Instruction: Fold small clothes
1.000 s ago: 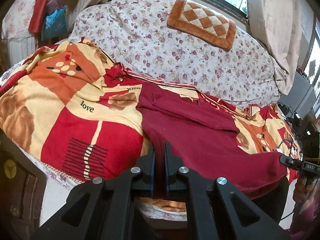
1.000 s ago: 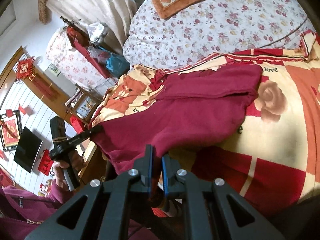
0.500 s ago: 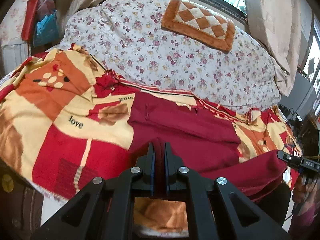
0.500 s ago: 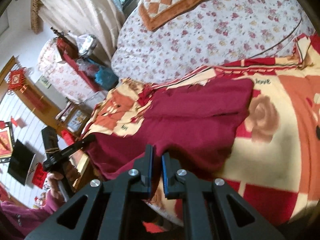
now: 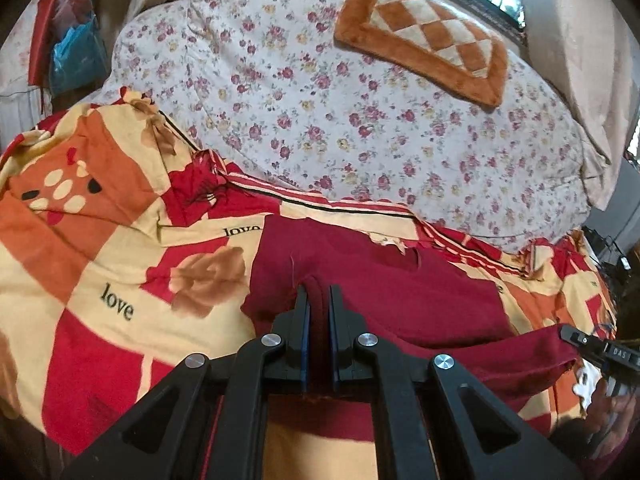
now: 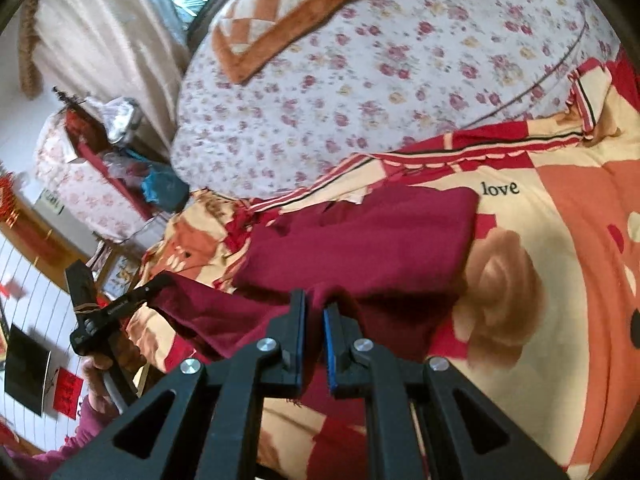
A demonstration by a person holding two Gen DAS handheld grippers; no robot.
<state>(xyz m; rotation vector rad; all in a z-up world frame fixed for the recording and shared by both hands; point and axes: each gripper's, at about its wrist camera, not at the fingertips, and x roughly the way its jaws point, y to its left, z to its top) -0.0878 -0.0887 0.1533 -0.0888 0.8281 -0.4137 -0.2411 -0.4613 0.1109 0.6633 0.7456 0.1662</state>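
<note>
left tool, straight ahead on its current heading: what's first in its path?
The left tool is already clamped on the maroon garment; going straight on it meets more of that garment on the patterned blanket. Depth beyond is unclear.

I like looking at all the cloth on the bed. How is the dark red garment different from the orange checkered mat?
The dark red garment is plain, one colour; the orange checkered mat has cream diamonds inside an orange border.
The garment lies on the red-and-yellow blanket; the mat rests on the flowery quilt.
The garment is pinched by the left gripper and right gripper, part lifted; the mat lies untouched.
Both are soft fabric.
</note>
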